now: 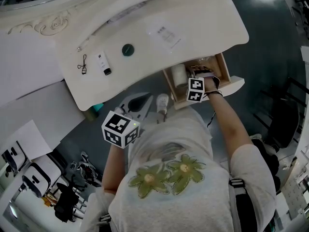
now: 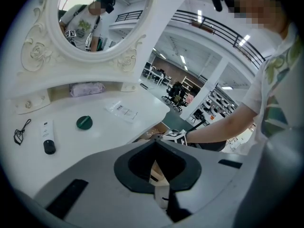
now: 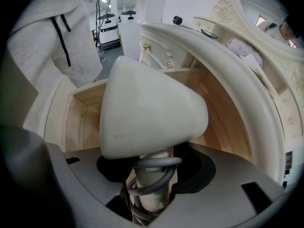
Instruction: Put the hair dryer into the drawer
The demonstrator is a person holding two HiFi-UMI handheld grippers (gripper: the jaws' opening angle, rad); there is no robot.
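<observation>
The white hair dryer (image 3: 152,108), which we are clamping by its cord-wrapped handle in our right gripper (image 3: 149,194), is hanging within the open wooden drawer (image 3: 80,122), while our left gripper (image 2: 159,175) is holding its jaws together, empty.

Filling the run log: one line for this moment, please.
right gripper: shut on dryer | dryer: in open drawer, unreleased | left gripper: shut, empty
</observation>
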